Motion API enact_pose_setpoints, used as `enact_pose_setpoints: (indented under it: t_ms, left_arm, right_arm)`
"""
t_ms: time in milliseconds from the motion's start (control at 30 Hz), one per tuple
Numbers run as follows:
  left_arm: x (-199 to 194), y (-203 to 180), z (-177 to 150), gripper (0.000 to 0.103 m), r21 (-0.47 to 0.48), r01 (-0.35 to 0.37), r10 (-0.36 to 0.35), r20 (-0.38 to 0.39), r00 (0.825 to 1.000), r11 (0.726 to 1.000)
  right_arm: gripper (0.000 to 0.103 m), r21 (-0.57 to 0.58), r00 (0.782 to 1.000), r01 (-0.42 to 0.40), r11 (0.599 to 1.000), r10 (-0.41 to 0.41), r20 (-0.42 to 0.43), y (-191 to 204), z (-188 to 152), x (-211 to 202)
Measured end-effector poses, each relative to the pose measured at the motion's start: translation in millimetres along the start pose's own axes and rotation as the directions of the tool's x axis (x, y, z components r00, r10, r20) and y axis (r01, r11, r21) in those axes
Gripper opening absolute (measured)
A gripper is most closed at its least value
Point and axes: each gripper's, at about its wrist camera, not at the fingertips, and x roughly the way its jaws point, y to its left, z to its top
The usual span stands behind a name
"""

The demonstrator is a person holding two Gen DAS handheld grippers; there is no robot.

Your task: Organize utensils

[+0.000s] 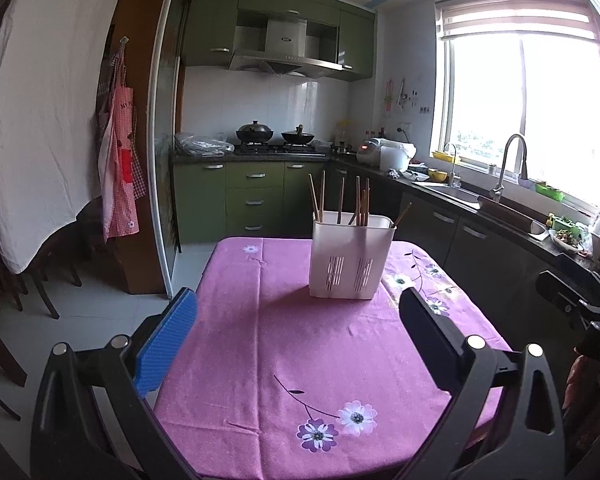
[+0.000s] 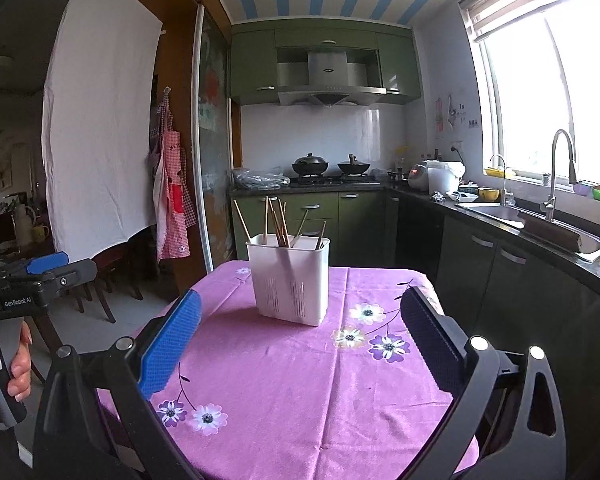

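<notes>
Left claw (image 1: 298, 306): jaws spread wide, nothing between them; blue-faced finger pad (image 1: 166, 344) on one side, black pad on the other. It hangs above the near part of the desk (image 1: 300, 360). From the right wrist view its body shows at the far left edge, held by a hand (image 2: 18, 364).

Right claw (image 2: 300, 308): jaws likewise wide apart and empty, one blue pad (image 2: 172, 344) and one black; held over the near half of the desk.

Desk: covered with a pink-purple cloth (image 2: 300, 380) printed with white and purple flowers.

Utensil holder (image 1: 350, 258): white plastic, rectangular, upright, slotted vents low on its front wall. Stands on the cloth toward the far side of the desk, ahead of both claws and apart from them.

Chopsticks (image 1: 360, 202): several wooden sticks standing in the holder, leaning at different angles, tops well above the rim. Count not clear.

Background, kitchen:
- green cabinets (image 1: 256, 196) below and above
- steel range hood (image 1: 286, 58)
- two dark woks (image 1: 256, 132) on the stove
- rice cooker (image 1: 374, 148) on the back counter
- sink with tall faucet (image 1: 508, 164) beneath a bright window
- checked aprons (image 1: 120, 168) hanging at left
- white sheet (image 1: 44, 120) hanging beside the aprons
</notes>
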Motion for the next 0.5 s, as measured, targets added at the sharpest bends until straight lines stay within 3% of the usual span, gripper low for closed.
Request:
enact_pose_setpoints:
  t_ms: [500]
  left_arm:
    - [0.8, -2.2, 0.2, 0.096, -0.005, 0.012, -0.012, -0.010, 1.000, 1.000]
  right_arm:
    - [0.098, 0.000, 1.000, -0.017, 1.000, 0.017, -0.021, -1.9, 0.6, 7.3]
